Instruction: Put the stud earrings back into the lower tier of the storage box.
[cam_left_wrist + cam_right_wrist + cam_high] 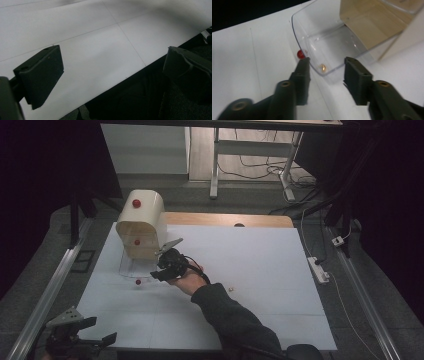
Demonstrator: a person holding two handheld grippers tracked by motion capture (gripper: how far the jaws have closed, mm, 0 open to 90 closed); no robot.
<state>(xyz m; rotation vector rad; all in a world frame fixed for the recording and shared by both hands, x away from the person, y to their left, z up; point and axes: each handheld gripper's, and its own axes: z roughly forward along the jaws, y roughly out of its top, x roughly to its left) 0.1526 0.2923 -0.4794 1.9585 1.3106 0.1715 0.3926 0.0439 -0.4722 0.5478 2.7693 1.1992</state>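
Right hand-held gripper (325,68), jaws released, straddling the clear tray's (317,42) corner; red bead (300,54) beside its left jaw tip. Left hand-held gripper (112,72) released.

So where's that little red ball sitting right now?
In the high view the little red ball lies on the white table, left of the right gripper, just before the clear tray. The right gripper view shows it against the tray's outer wall.

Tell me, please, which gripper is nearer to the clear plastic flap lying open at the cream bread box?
Right. The right gripper has its open jaws at the clear plastic flap's front edge; the left gripper sits far off at the table's near left corner.
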